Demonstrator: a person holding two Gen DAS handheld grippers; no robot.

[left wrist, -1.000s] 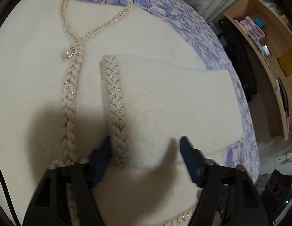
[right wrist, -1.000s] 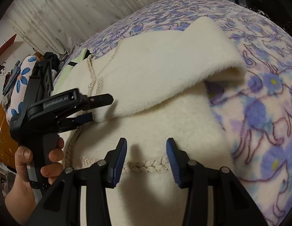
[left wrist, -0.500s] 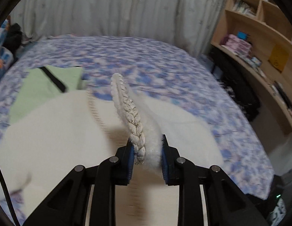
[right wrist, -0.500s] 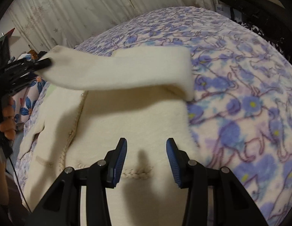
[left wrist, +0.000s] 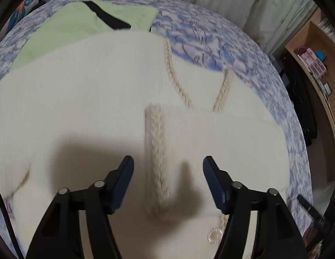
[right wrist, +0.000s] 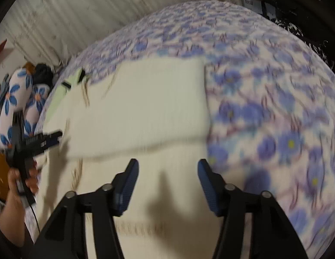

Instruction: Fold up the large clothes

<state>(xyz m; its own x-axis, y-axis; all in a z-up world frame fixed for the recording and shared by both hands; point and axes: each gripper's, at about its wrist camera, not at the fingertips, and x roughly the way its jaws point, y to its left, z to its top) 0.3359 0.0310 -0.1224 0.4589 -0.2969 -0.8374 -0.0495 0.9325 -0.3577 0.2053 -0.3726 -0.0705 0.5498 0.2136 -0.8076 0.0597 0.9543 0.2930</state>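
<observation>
Left wrist view, reading from its left edge: the cream fleece jacket (left wrist: 81,99) fills most of the floral bedspread (left wrist: 210,36), its far edge butting against a pale green garment (left wrist: 76,26) crossed by a black strap (left wrist: 107,19). A sliver of bedspread shows at the lower left, so the jacket's left border sits close to that side of the bed. The left gripper (left wrist: 168,179) hangs over the jacket with its blue pads spread wide, nothing between them; directly under the gap runs the braided cuff (left wrist: 155,155) of a sleeve (left wrist: 221,142) folded flat across the body, its length stretching off to the right. Beyond the cuff the braided neckline (left wrist: 182,90) forms a V. A round button (left wrist: 215,235) lies near the right finger. Farther right a strip of bare bedspread follows the jacket's edge, then the bed drops away towards wooden shelving (left wrist: 314,60). In the right wrist view, blurred throughout, the person's left hand (right wrist: 22,179) holds the left gripper (right wrist: 53,139) at the far left, its tips just beside the sleeve end (right wrist: 141,108); whether they touch it I cannot tell. The right gripper (right wrist: 167,179) is likewise spread apart and empty above the jacket's lower part, a braided hem (right wrist: 141,226) below it. To its right lies a wide stretch of uncovered bedspread (right wrist: 275,108).
</observation>
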